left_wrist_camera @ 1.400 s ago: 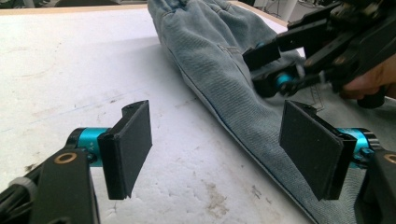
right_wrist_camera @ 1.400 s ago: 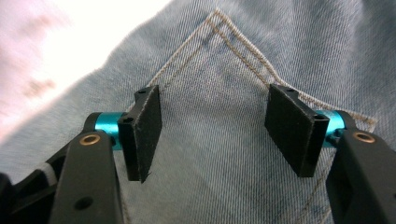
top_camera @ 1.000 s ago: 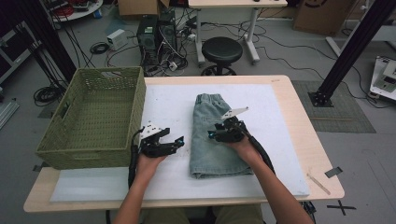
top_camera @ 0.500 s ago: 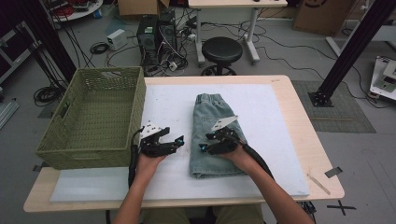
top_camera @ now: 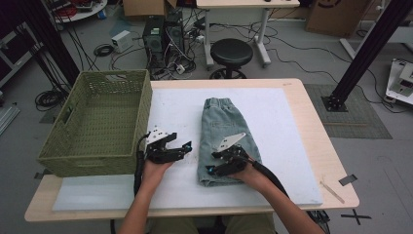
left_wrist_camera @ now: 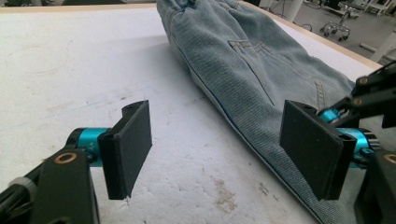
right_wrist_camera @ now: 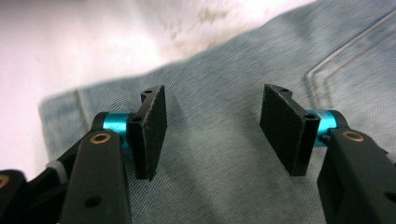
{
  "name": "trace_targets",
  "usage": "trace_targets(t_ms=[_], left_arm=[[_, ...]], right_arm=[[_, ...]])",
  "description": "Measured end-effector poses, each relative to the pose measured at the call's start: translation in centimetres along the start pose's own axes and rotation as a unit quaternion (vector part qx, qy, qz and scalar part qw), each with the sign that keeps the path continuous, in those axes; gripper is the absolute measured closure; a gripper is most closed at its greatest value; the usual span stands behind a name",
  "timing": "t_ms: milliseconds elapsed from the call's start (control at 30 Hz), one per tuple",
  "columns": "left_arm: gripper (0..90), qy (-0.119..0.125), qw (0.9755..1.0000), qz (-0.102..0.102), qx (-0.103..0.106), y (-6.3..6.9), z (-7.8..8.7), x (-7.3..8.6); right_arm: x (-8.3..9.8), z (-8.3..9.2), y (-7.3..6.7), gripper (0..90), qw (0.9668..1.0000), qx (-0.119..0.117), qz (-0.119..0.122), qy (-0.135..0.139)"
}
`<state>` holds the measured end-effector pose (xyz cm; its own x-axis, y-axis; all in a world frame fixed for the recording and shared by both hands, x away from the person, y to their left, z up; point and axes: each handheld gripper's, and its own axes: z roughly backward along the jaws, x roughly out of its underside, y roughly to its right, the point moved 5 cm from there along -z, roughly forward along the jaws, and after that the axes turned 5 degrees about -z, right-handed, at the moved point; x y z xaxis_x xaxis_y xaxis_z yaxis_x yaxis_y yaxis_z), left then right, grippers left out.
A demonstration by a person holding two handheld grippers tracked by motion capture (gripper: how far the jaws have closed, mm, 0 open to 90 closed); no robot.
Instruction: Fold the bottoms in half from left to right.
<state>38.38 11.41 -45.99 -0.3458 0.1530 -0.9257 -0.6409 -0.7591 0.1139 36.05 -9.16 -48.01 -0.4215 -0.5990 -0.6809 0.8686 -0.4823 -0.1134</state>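
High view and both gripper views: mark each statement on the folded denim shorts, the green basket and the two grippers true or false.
1. The folded light-blue denim shorts lie on the white foam mat. True.
2. The green woven basket holds the shorts. False: the shorts lie on the mat to its right.
3. The right gripper is over the shorts' near end, jaws apart with no cloth pinched. True; its jaws have just been opening.
4. The left gripper is clamped on the shorts' waistband. False: it is open over bare mat beside the shorts.
5. The waistband points away from the person. True.
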Motion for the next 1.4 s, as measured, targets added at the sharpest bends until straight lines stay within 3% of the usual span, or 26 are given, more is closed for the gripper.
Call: trace_targets(t_ms=[100,233,367,500,600,800,933,967,1000,1033,1233,1400], left_arm=[[25.5,0.000,1.0000,0.000,0.000,0.0,0.0,0.0],[25.5,-0.001,1.0000,0.000,0.001,0.0,-0.1,0.0],[25.5,-0.002,1.0000,0.001,0.001,0.1,-0.3,0.0],[25.5,-0.002,1.0000,0.001,0.002,0.2,-0.4,0.0],[25.5,-0.003,1.0000,0.001,0.002,0.3,-0.5,0.0],[25.5,-0.003,1.0000,0.000,0.004,0.5,-0.5,0.0],[25.5,-0.002,1.0000,0.001,0.004,0.5,-0.5,-0.1],[25.5,-0.002,1.0000,0.001,0.004,0.5,-0.5,-0.1],[25.5,-0.002,1.0000,0.001,0.003,0.5,-0.6,-0.1],[25.5,-0.004,1.0000,0.002,0.004,0.6,-0.6,-0.1],[25.5,-0.006,1.0000,0.003,0.003,0.7,-0.9,-0.1],[25.5,-0.007,0.9999,0.007,0.004,0.9,-1.2,-0.3]], right_arm=[[0.0,0.0,-0.2,41.0,1.0000,0.004,0.002,-0.003],[0.0,0.6,-0.8,42.6,0.9997,-0.020,-0.005,0.013],[0.4,0.2,-1.4,46.6,0.9997,-0.020,0.016,-0.001],[0.4,0.5,-1.5,47.2,0.9996,-0.025,0.015,-0.005],[0.5,1.7,-1.3,47.2,0.9994,-0.027,-0.001,0.019],[1.7,5.5,1.7,50.9,0.9969,0.008,-0.050,0.061],[3.7,7.8,4.0,56.1,0.9946,0.051,-0.071,0.056],[3.7,7.8,4.0,56.1,0.9946,0.051,-0.071,0.056],[5.1,8.6,4.9,60.0,0.9930,0.075,-0.080,0.043],[5.7,8.8,5.1,61.8,0.9926,0.078,-0.085,0.038],[8.5,9.4,5.0,76.5,0.9935,0.078,-0.082,0.009],[9.4,9.5,4.2,77.0,0.9942,0.081,-0.070,0.011]])
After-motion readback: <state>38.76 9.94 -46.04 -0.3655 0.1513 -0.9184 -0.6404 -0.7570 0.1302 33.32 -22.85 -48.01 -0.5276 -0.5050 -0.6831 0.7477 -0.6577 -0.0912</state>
